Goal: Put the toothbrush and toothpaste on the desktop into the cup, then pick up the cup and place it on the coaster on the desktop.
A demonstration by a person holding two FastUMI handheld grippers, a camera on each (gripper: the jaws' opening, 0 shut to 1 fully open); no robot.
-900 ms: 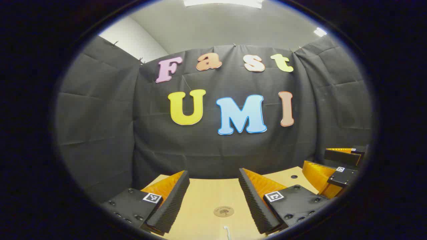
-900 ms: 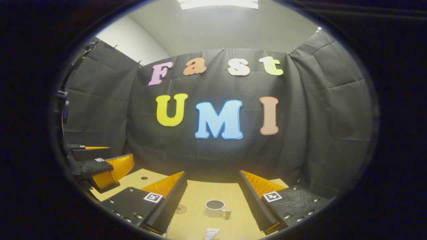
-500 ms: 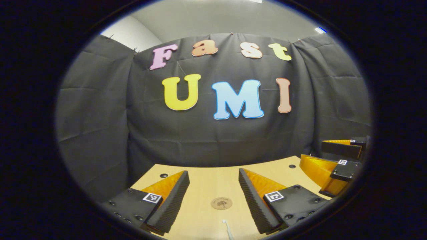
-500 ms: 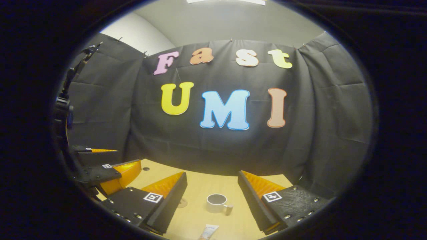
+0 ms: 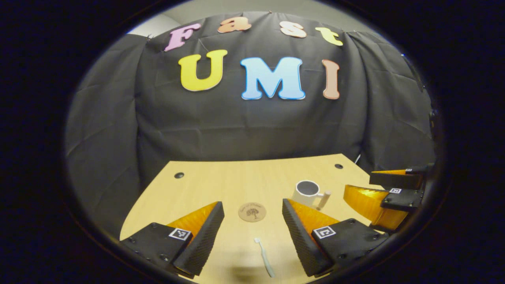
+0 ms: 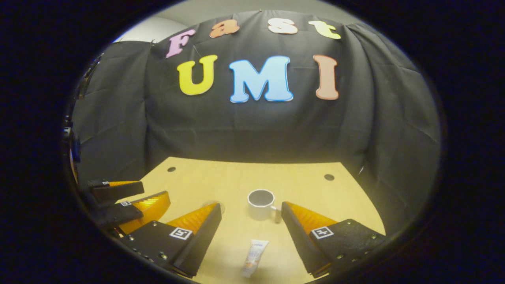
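In the left gripper view a white toothbrush point(image 5: 264, 256) lies on the wooden desktop point(image 5: 221, 185) between the fingers of my open left gripper point(image 5: 252, 232), close to the camera. A round wooden coaster point(image 5: 252, 212) lies just beyond it. A white cup point(image 5: 307, 192) with a pale handle stands to the right of the coaster. In the right gripper view my open right gripper point(image 6: 251, 230) hangs over a white toothpaste tube point(image 6: 254, 256), and the cup point(image 6: 260, 203) stands upright a little farther off. Both grippers hold nothing.
The right gripper point(image 5: 384, 193) sits at the right edge of the left gripper view; the left gripper point(image 6: 126, 199) sits at the left of the right gripper view. The desktop point(image 6: 300, 185) has small dark holes near its far corners. Black cloth closes the back and sides.
Both cameras have tilted downward, so much more of the desktop shows. The toothbrush, coaster, cup and toothpaste tube have moved up into view. Both grippers stay open.
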